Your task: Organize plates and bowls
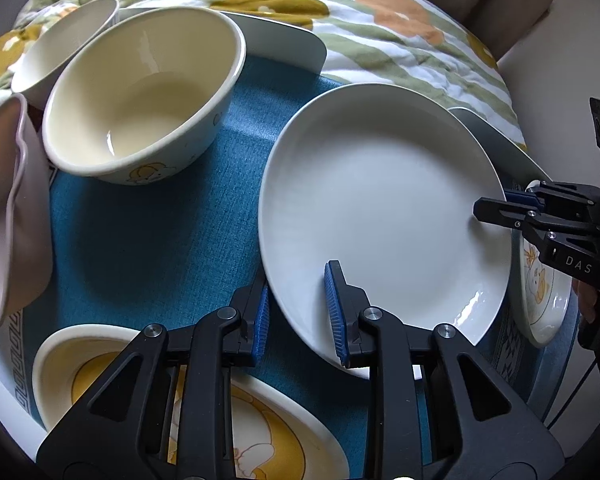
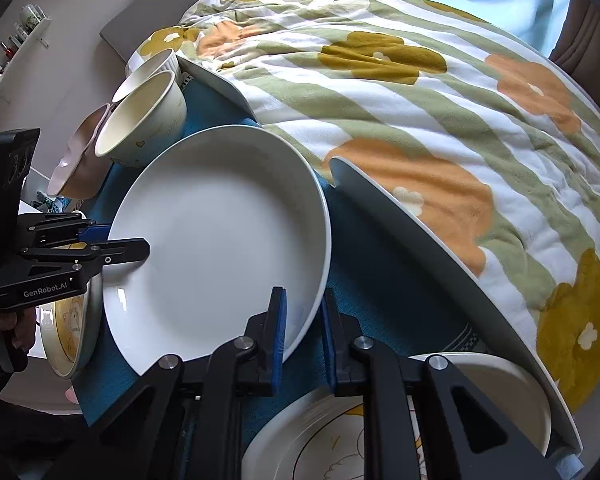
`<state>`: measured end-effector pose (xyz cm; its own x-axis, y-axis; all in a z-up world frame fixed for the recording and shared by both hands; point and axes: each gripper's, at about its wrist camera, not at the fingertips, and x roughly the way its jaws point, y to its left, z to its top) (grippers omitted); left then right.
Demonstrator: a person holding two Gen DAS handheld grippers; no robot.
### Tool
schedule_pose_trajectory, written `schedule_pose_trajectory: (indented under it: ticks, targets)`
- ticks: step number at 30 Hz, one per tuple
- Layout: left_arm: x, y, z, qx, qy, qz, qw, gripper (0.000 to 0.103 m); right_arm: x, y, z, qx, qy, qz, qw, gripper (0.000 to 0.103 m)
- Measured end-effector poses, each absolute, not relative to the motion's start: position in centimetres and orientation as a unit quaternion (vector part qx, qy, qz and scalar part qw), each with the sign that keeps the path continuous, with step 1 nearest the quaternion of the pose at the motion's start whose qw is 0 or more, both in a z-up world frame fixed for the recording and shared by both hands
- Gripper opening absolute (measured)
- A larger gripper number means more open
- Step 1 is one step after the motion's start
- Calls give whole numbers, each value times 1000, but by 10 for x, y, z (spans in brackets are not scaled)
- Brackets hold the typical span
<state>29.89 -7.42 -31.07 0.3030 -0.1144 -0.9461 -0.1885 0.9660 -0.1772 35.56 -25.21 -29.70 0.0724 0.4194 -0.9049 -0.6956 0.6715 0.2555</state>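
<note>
Both hand-held grippers clamp the round white ceramic plate (image 1: 380,208) by opposite rims: the left hand-held gripper (image 1: 298,312) at lower centre of its frame, the right hand-held gripper (image 2: 304,336) likewise. The plate sits mid-frame over the blue woven mat (image 1: 148,248), beside a cream bowl (image 1: 140,92) at upper left.

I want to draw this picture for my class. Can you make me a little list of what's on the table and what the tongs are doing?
surface: blue mat
middle: white plate
left tongs: shut on the white plate's rim
right tongs: shut on the rim at the opposite side
behind: cream bowl, pink bowl
near edges: yellow cartoon dishes
background: flowered blanket
</note>
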Motion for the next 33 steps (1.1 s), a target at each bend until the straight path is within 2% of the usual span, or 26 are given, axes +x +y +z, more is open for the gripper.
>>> schedule_pose_trajectory:
  ticks: [17, 26, 33]
  targets:
    - [266, -69, -257, -100, 545, 10, 832, 23, 326, -254, -255, -105, 526, 369, 759, 15]
    - [214, -37, -206, -70, 512, -24, 856, 23, 257, -235, -213, -84, 505, 339, 789, 15]
    - [173, -3, -194, -42, 509, -69, 857, 23, 193, -208, -205, -44, 512, 291, 807, 15]
